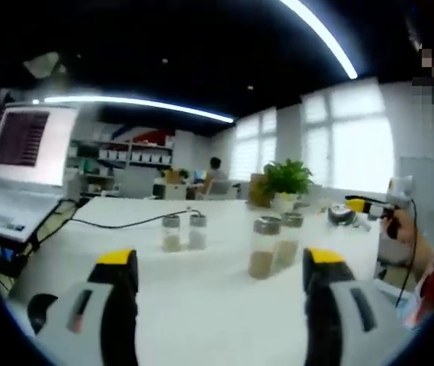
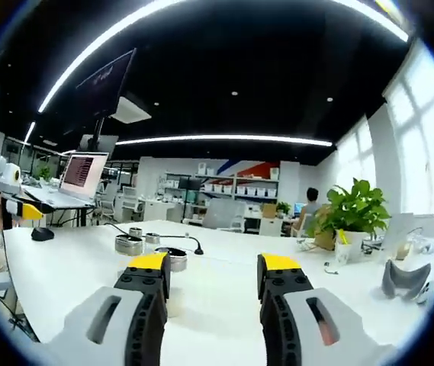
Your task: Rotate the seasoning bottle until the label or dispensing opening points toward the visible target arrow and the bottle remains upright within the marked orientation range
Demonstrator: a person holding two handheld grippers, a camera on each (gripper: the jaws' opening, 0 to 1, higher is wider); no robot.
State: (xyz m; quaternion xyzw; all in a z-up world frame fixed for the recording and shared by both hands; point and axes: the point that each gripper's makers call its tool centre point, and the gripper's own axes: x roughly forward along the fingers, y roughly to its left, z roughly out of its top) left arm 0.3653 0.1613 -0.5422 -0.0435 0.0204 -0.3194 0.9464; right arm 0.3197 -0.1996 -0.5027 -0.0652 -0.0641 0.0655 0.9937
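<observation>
Several clear seasoning bottles with grey lids stand upright on the white table (image 1: 201,305). In the left gripper view two small bottles (image 1: 184,232) stand mid-table and two larger ones (image 1: 263,248) to their right, holding tan powder. My left gripper (image 1: 220,263) is open, short of them, with nothing between its yellow-tipped jaws. The right gripper (image 1: 365,206) enters from the right, held by a hand (image 1: 401,227). In the right gripper view my right gripper (image 2: 215,267) is open and empty. The bottles (image 2: 129,245) stand just beyond its left jaw, and one (image 2: 174,259) is partly hidden behind that jaw. No arrow mark is visible.
An open laptop (image 1: 26,152) sits at the table's left end, with a black cable (image 1: 125,223) trailing toward the bottles. A potted plant (image 1: 287,179) stands behind them. In the right gripper view there is a black mouse (image 2: 43,234) at left and a grey object (image 2: 403,278) at far right.
</observation>
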